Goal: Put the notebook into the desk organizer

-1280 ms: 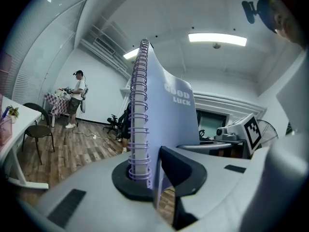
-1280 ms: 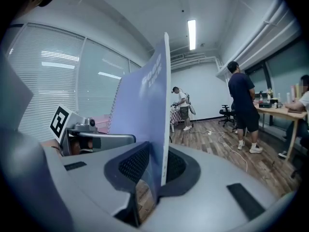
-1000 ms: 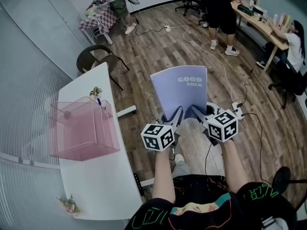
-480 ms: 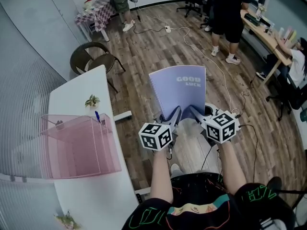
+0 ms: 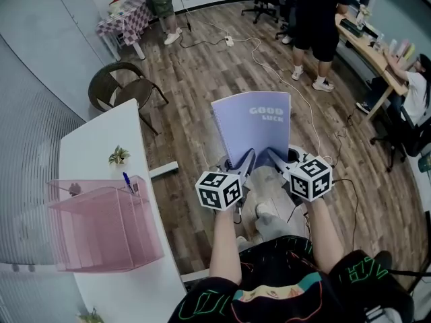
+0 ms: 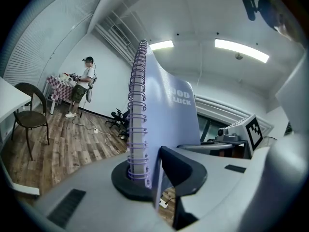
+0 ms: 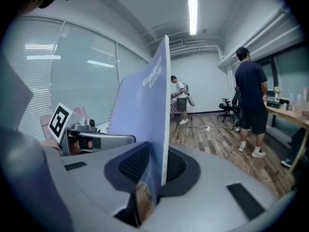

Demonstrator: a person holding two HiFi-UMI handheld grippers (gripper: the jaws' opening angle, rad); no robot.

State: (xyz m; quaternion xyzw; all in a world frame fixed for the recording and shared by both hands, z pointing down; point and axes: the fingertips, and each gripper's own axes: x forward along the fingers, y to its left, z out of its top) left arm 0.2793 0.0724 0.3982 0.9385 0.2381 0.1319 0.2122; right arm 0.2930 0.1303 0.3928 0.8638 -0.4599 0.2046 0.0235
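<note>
A lilac spiral notebook (image 5: 254, 126) with "GOOD LUCK" on its cover is held up over the wooden floor, away from the table. My left gripper (image 5: 245, 161) is shut on its lower left corner by the spiral binding (image 6: 137, 110). My right gripper (image 5: 275, 157) is shut on the lower right edge, where the notebook (image 7: 145, 105) stands between its dark pads. The pink see-through desk organizer (image 5: 101, 224) stands on the white table (image 5: 101, 147) far to the left of both grippers.
A small potted plant (image 5: 119, 155) and a blue pen (image 5: 126, 180) sit by the organizer. A dark chair (image 5: 121, 89) stands beyond the table end. Cables run over the floor (image 5: 202, 66). People stand at the back and at a desk (image 5: 367, 39) on the right.
The view has shifted: the table and organizer have slid left and down in the head view. Both grippers keep the same hold on the notebook.
</note>
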